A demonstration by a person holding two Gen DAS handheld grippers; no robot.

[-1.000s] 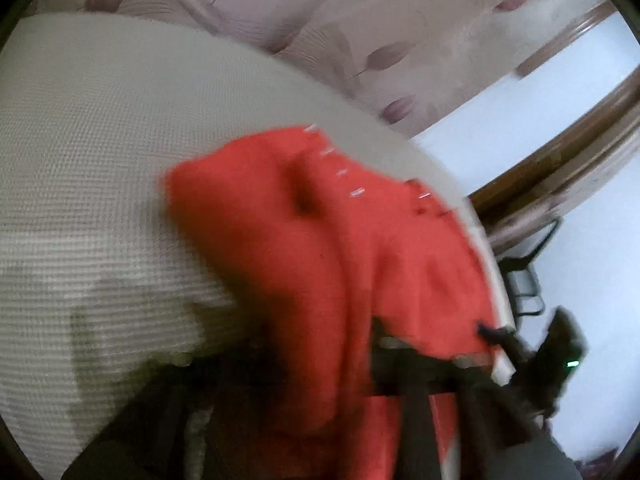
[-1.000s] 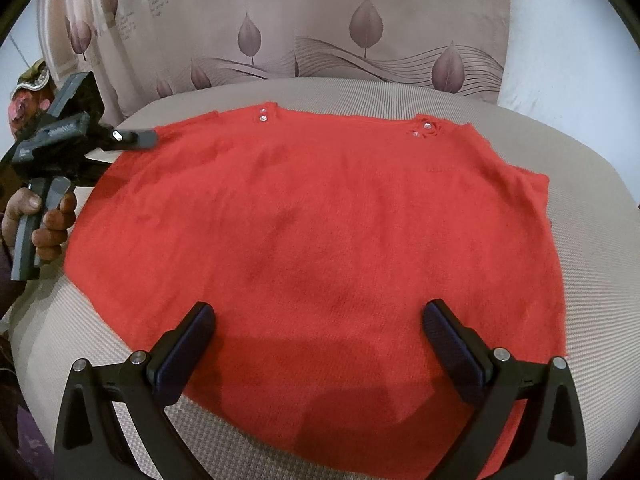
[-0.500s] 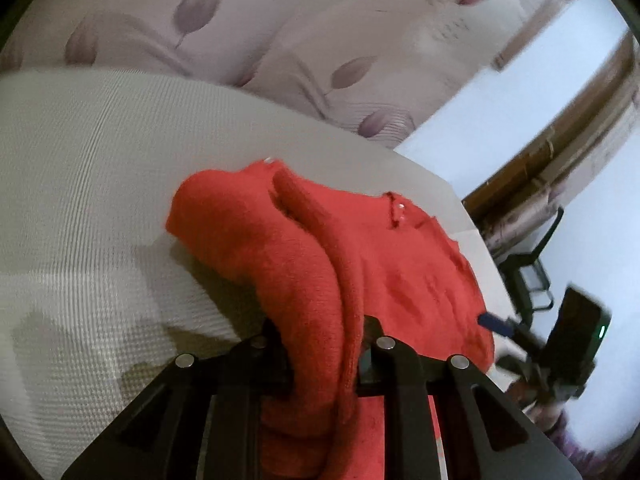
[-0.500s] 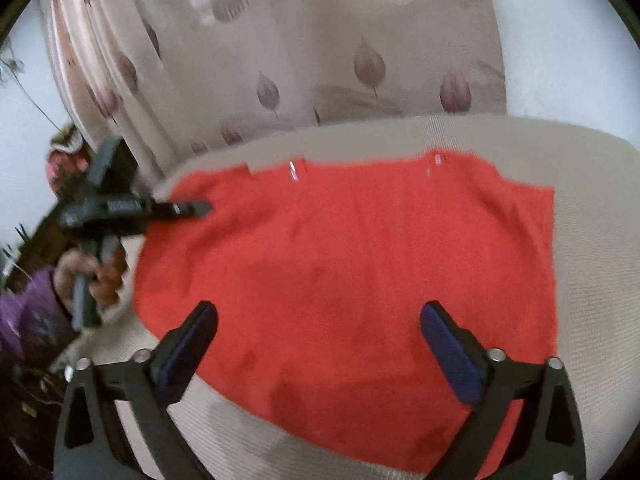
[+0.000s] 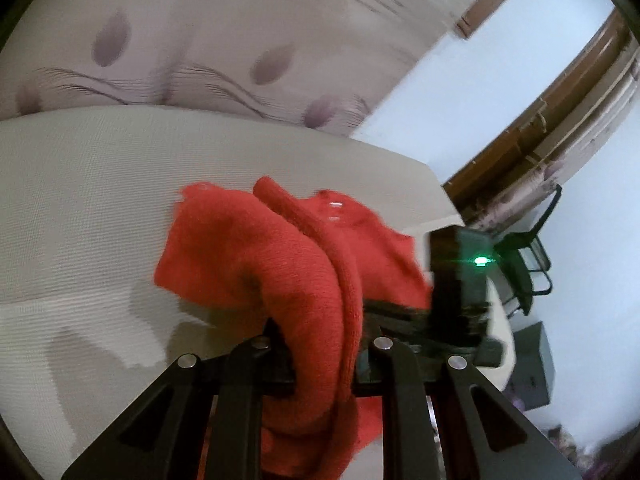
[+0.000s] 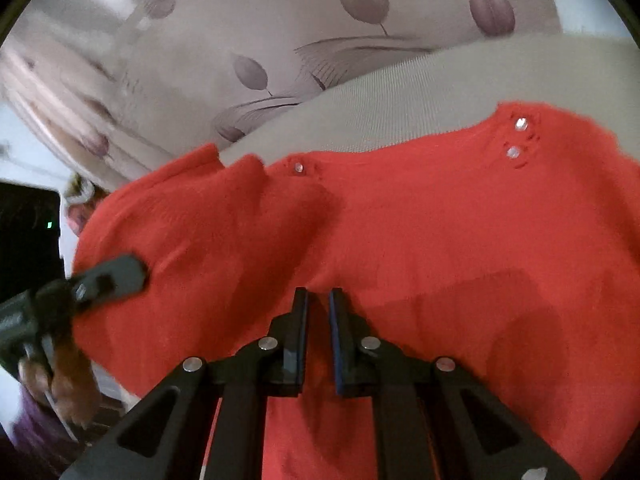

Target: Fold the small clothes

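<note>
Here, red sweater (image 6: 400, 240) spread across a beige cushion (image 5: 80, 200), neckline toward the far edge, near the leaf-patterned curtain (image 6: 320, 40). Two shiny buttons (image 6: 516, 138) at the far right shoulder, one more at the far left of the neckline. Left edge of the sweater lifted off the cushion and bunched into a thick roll.

Left gripper (image 5: 320, 344) clamped on that bunched left edge: fingers close together, a fat fold of red knit squeezed between them and spilling over toward the camera. Seen from the right wrist camera, the same gripper (image 6: 108, 276) at the near left of the sweater, finger pressed on the fabric, with the person's hand (image 6: 60, 388) wrapped round its handle below.

Right gripper (image 6: 318, 308) at the near edge of the sweater, roughly mid-width; fingers drawn almost together with only a narrow gap, red knit visible in that gap, a small ridge of cloth rising just ahead of the tips. Cannot tell for sure whether the pads actually pinch the fabric. Its body with a green light (image 5: 482, 260) visible beyond the roll in the left wrist view.
</note>
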